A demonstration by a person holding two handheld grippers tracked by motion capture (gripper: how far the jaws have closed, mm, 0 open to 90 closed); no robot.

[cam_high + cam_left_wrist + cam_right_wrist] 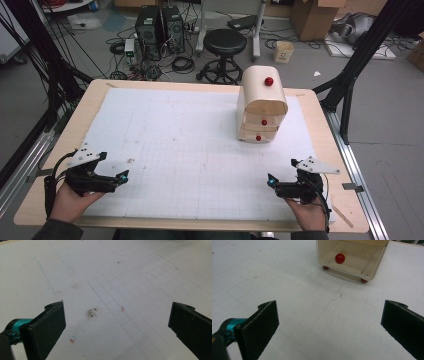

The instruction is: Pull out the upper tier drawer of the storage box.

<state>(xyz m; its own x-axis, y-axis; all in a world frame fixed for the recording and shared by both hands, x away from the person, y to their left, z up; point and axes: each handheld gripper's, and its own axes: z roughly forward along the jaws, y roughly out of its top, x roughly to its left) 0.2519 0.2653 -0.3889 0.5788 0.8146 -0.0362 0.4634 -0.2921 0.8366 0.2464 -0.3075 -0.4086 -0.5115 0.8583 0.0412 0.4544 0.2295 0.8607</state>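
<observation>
A small wooden cabinet (262, 104) with a rounded top and red knobs stands at the right rear of the white gridded mat (190, 150). In the right gripper view its lowest drawer (352, 257) with a red knob (339, 258) faces me, well ahead of the jaws. My left gripper (120, 178) rests low at the near left of the mat, held by a hand, jaws wide apart with nothing between them (117, 322). My right gripper (271, 182) sits at the near right, also open and empty (329, 322).
Beyond the wooden table's (65, 150) far edge are a black stool (224, 47), computer towers (160, 30) and cables on the floor. Black frame legs (350, 85) stand at both sides. A dark smudge (92, 312) marks the mat ahead of the left jaws.
</observation>
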